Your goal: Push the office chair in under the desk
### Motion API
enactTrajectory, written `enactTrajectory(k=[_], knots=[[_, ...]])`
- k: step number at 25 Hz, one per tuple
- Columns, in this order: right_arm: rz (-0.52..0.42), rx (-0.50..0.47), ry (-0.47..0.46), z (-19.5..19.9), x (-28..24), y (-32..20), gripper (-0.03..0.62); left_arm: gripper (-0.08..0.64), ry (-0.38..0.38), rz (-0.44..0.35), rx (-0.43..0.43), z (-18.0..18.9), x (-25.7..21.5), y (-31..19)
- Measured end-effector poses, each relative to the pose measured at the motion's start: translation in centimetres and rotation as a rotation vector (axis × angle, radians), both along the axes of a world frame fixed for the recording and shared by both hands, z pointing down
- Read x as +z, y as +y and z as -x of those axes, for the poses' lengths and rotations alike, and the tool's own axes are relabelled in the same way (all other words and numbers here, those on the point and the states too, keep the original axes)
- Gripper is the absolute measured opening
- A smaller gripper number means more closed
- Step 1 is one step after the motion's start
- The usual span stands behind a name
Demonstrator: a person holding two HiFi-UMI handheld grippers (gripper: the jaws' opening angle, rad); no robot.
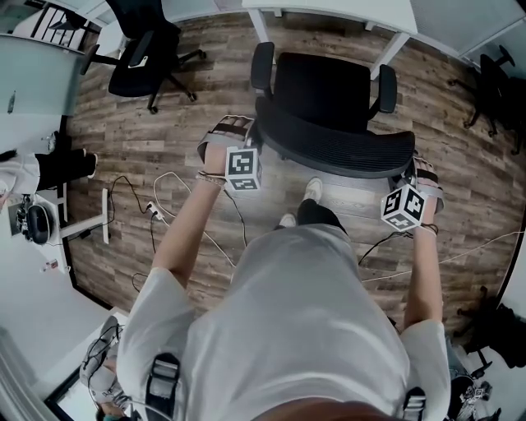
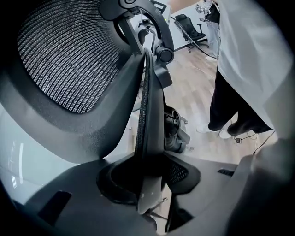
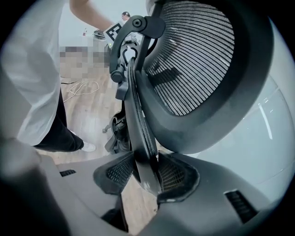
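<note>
Black backrest (image 1: 345,146), gripped at both ends. Left gripper (image 2: 150,184) jaws are closed on its left rim and right gripper (image 3: 147,177) jaws on its right rim, pads pressed on the thin frame edge.

Chair (image 1: 325,86) stands on wood floor (image 1: 205,107) with its seat facing the white desk (image 1: 329,10). The seat front is just short of the desk edge, with a strip of floor showing between, so it is not under yet. Two desk legs (image 1: 262,31) slant down just ahead of the armrests (image 1: 261,66), nearly in line with them, the right one closest.

Person stands right behind the backrest, shoes (image 1: 312,189) near the chair base. Cables (image 1: 168,193) loop on the floor left of the feet, behind the chair. Second chair (image 1: 144,53) sits upper left, off the desk's left end and apart from the held one. Third chair (image 1: 493,82) is at the right edge, well apart. Another desk (image 1: 33,66) is far left.
</note>
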State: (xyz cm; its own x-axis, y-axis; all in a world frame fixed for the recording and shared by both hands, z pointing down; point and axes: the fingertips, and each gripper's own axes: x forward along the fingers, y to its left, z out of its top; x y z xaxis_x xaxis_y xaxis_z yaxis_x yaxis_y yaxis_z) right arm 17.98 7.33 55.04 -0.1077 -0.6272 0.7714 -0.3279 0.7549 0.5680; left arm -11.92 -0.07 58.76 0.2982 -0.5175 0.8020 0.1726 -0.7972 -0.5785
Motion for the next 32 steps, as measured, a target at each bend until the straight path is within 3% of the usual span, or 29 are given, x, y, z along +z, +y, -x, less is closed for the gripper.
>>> enactTrajectory(k=[32], knots=[[-0.035,-0.024,-0.028,-2.3,0.5,-14.4,0.172,0.164,-0.049,-0.032,-0.051,-1.9,0.9,-14.9]])
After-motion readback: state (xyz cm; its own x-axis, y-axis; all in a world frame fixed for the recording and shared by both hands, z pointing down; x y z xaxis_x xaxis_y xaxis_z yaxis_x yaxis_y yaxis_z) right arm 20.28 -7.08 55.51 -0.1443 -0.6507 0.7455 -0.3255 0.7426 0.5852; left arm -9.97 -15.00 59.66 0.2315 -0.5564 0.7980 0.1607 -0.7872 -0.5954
